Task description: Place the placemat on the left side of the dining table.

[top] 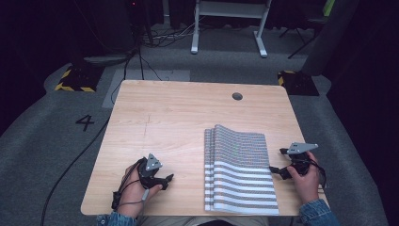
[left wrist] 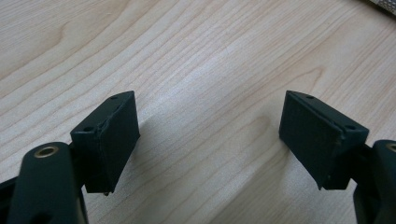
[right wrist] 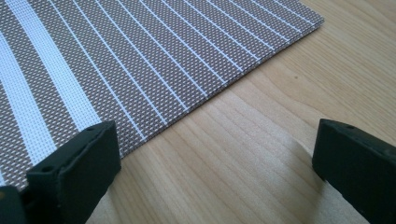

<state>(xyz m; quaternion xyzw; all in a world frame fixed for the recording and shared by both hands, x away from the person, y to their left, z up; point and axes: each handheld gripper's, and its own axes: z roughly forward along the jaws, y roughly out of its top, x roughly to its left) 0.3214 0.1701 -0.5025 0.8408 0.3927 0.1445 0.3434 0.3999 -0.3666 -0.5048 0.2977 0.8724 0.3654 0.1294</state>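
So we start at the left, where our left gripper (top: 164,179) rests low over bare wood of the table (top: 174,117), its jaws spread wide with nothing between them; in the left gripper view only wood grain lies between them. It sits well apart from the work, a little left of the folded placemat (top: 240,169).

Moving rightward, the striped woven placemat lies flat on the near right part of the table, folded in layers with its fold edges stacked along the left side and its near edge close to the table's front rim.

At the far right, our right gripper (top: 277,170) is just beside the mat's right edge, jaws also wide apart and holding nothing. In the right gripper view the mat's edge (right wrist: 224,88) runs diagonally ahead, with one jaw over the weave.

We judge the step in hand to be taking that right edge. To do it well, we should slide one jaw under the top layer only, keep low, and close squarely on the edge, not the whole stack.
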